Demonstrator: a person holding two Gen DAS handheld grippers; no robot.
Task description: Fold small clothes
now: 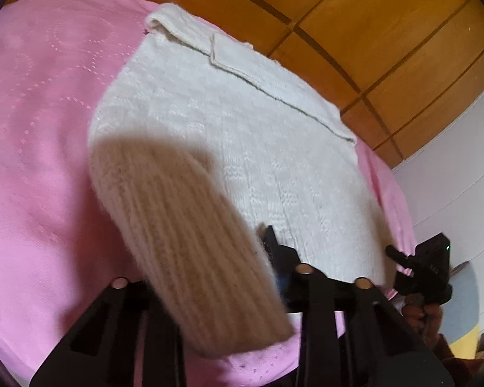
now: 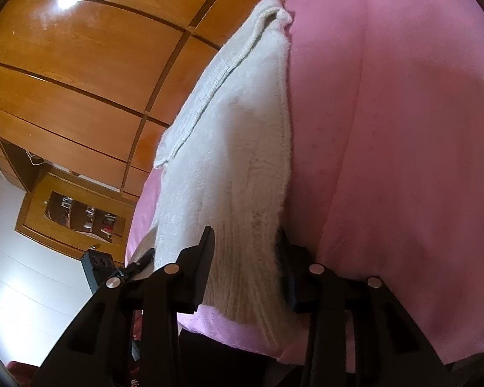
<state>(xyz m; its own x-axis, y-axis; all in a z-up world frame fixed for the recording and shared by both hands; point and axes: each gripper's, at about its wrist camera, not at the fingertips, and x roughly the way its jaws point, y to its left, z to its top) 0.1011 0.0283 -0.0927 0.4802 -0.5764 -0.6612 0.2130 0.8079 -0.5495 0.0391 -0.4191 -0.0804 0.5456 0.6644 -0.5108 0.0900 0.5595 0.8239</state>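
A white knitted garment (image 1: 229, 135) lies on a pink bedspread (image 1: 38, 148), its far part folded over along a diagonal hem. My left gripper (image 1: 209, 258) is shut on its ribbed near edge (image 1: 190, 251) and holds it lifted. My right gripper (image 2: 245, 251) is shut on the garment's other ribbed edge (image 2: 242, 258); the knit (image 2: 229, 135) stretches away from it. The right gripper also shows in the left wrist view (image 1: 426, 267), at the garment's right corner. The left gripper shows at the lower left of the right wrist view (image 2: 113, 267).
A wooden wardrobe (image 1: 355, 25) with dark grooves stands behind the bed; it also fills the upper left of the right wrist view (image 2: 80, 64). A white floor (image 2: 32, 290) and a wooden shelf unit (image 2: 77, 216) lie beside the bed.
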